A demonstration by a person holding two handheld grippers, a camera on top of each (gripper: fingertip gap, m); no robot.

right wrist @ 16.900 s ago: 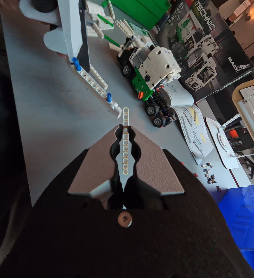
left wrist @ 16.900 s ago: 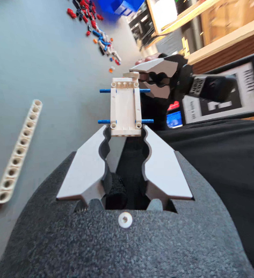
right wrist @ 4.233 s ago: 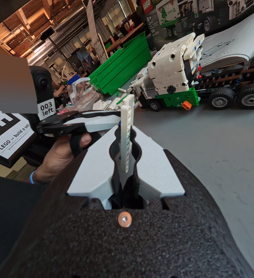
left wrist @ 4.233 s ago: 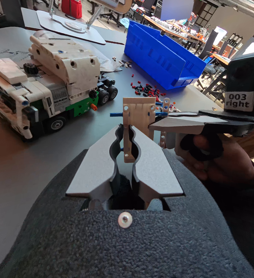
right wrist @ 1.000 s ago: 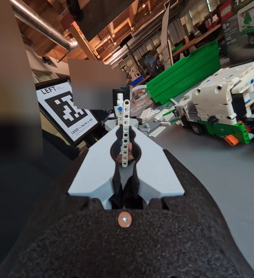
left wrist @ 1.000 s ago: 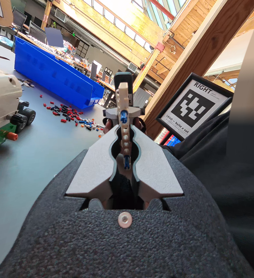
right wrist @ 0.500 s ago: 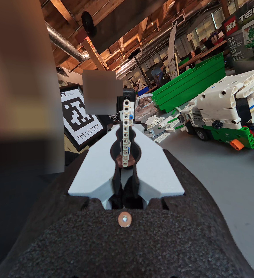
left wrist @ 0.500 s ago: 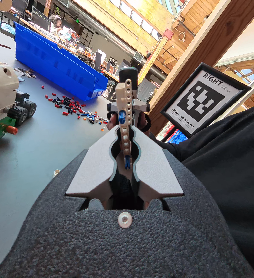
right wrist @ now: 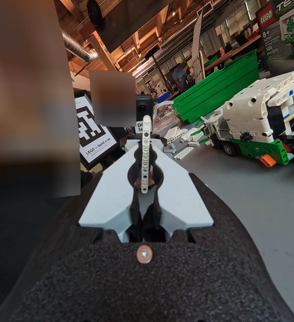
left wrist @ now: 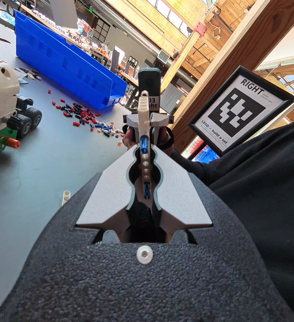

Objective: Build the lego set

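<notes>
My left gripper is shut on a white panel piece, seen edge-on, with blue pins sticking out of its side. My right gripper is shut on a long white holed beam, held upright. The two grippers face each other above the grey table. The beam lies flat against the panel, and blue pins show in some of its holes. The right gripper also shows in the left wrist view, just behind the panel. The left gripper shows in the right wrist view, behind the beam.
A white and green lego truck stands on the table. A blue bin, scattered small red, black and white pieces and a loose white beam lie nearby. A green bin, white loose parts and framed marker signs are around. My two grippers' fingertips are within a few centimetres of each other.
The right gripper has brought the beam from beside the panel to flat against it. Blue pins now show in the beam's holes. Both grippers stay shut.
</notes>
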